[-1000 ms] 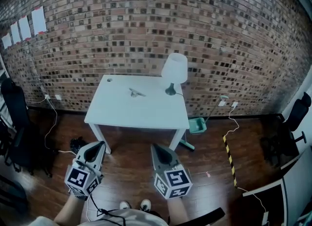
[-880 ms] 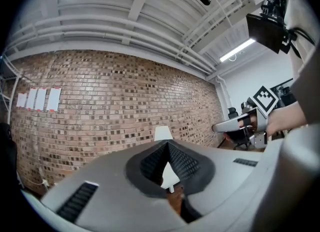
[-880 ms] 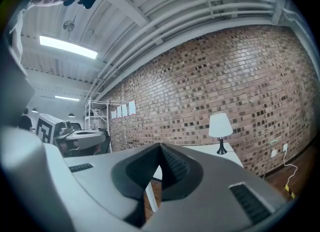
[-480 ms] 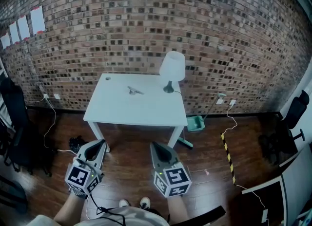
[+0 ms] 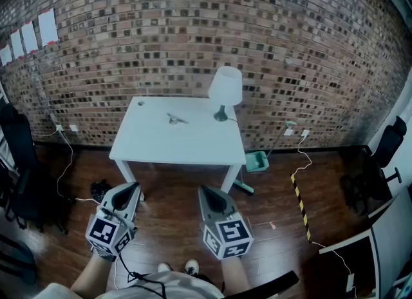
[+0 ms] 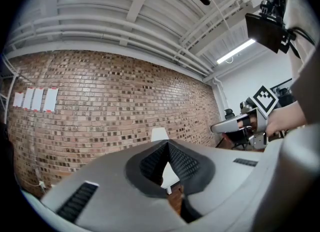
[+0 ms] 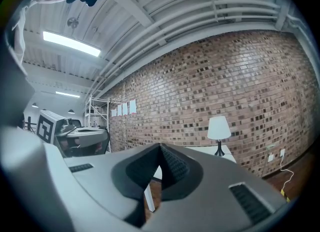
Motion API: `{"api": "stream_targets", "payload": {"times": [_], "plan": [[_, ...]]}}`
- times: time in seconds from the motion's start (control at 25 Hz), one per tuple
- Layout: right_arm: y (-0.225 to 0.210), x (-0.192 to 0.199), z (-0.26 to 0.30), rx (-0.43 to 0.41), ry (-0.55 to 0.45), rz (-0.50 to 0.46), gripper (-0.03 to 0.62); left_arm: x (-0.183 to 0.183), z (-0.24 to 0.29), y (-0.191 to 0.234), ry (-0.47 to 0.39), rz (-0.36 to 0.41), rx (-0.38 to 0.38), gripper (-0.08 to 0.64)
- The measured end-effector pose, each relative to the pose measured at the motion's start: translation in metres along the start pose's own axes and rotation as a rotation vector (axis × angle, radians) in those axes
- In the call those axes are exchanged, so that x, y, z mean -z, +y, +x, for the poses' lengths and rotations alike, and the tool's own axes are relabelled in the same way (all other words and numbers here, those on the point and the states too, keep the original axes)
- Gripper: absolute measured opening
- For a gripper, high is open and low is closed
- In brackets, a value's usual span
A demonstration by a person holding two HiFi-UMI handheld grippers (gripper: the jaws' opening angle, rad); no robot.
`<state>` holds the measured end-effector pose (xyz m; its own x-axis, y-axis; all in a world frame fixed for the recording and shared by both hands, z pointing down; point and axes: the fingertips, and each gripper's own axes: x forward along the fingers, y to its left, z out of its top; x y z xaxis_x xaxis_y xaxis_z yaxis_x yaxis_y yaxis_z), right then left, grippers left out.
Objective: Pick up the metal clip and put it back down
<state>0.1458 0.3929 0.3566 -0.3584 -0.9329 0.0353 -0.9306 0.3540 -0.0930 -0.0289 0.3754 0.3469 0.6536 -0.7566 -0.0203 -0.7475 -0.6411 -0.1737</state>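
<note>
Lying roughly left-to-right on the far-left part of the table, the clip sat well beyond the left gripper and right gripper, both closed and empty, the right seemingly slightly nearer.

Table white; lamp white-shaded, dark base; wall mottled red-brown brick; floor dark brown wood; tape yellow-black striped; left gripper and right gripper grey, black-and-white square markers
</note>
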Motion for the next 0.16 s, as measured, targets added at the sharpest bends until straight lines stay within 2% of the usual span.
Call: {"api": "stream_targets", "payload": {"times": [0.16], "plan": [[-0.0004, 0.0003, 0.0005, 0.004, -0.005, -0.002, -0.021, 0.0007, 0.0003, -0.0001, -0.004, 0.004, 0.004, -0.009]]}}
